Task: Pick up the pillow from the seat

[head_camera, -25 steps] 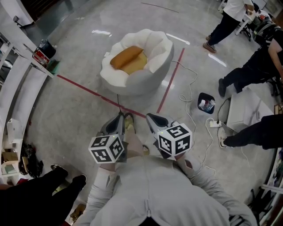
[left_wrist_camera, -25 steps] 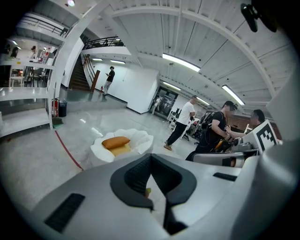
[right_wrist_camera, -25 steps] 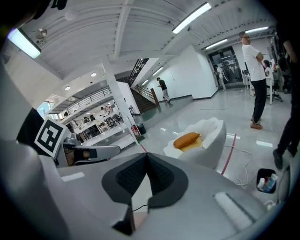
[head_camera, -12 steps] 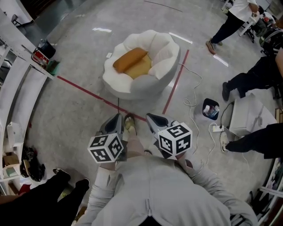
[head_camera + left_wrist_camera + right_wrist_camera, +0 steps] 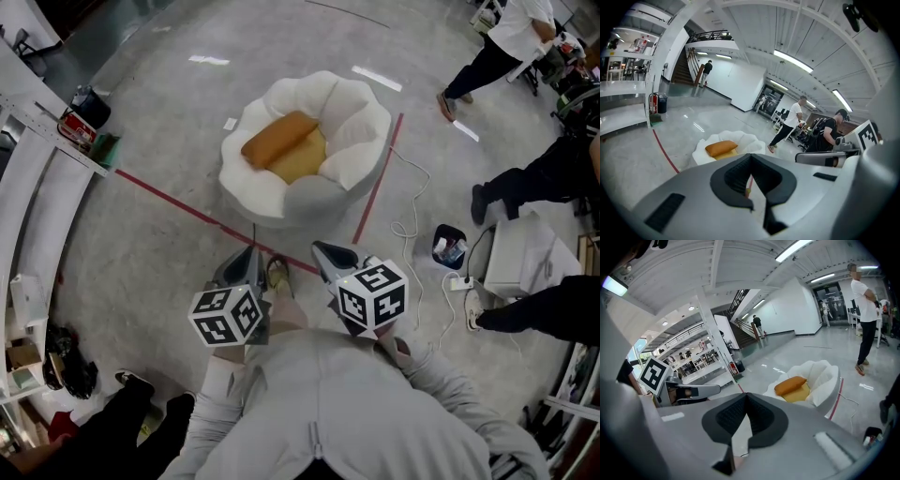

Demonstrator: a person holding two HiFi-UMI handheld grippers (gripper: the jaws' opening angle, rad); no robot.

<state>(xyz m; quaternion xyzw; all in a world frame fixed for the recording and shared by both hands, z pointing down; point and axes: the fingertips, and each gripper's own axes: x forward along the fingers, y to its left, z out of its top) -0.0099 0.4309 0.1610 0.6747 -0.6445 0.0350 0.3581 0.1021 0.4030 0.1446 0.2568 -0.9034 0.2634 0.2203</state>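
Head view: the round white seat on the floor cradles the orange pillow, which lies on a yellow cushion. A small black bin holds oddments. My left hand-held gripper and right hand-held gripper are clenched and empty.

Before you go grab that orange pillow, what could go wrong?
The left gripper and the right gripper are both shut, so they could just shove the pillow unless they open first. The pillow lies on a yellow cushion in the seat, so the jaws might pinch that too. A white cable lies on the floor beside the seat; feet could catch it.
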